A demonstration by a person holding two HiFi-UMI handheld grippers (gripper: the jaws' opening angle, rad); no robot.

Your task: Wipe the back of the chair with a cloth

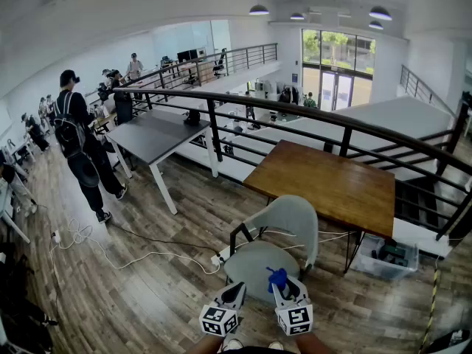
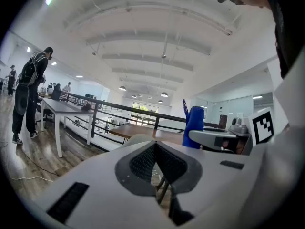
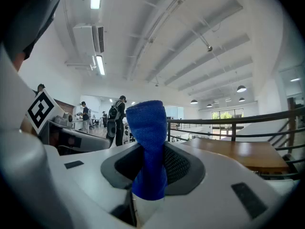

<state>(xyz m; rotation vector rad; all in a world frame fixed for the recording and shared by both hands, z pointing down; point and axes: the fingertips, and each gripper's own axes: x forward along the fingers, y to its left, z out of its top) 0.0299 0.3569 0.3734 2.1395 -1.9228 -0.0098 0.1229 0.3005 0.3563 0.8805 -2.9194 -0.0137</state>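
Left gripper [image 2: 155, 149]: jaws pressed together, empty, low in front of the chair.
Right gripper [image 3: 151, 163]: jaws pinching a blue cloth [image 3: 147, 125], bunched and poking up past the tips.
Chair [image 1: 293, 223]: grey, backrest toward the wooden table [image 1: 332, 186].
Cloth position: over the seat, short of the backrest.

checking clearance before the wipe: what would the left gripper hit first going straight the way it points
Most likely the chair back, whose pale top edge shows just beyond the shut left gripper; the wooden table lies farther on. Depth is unclear.
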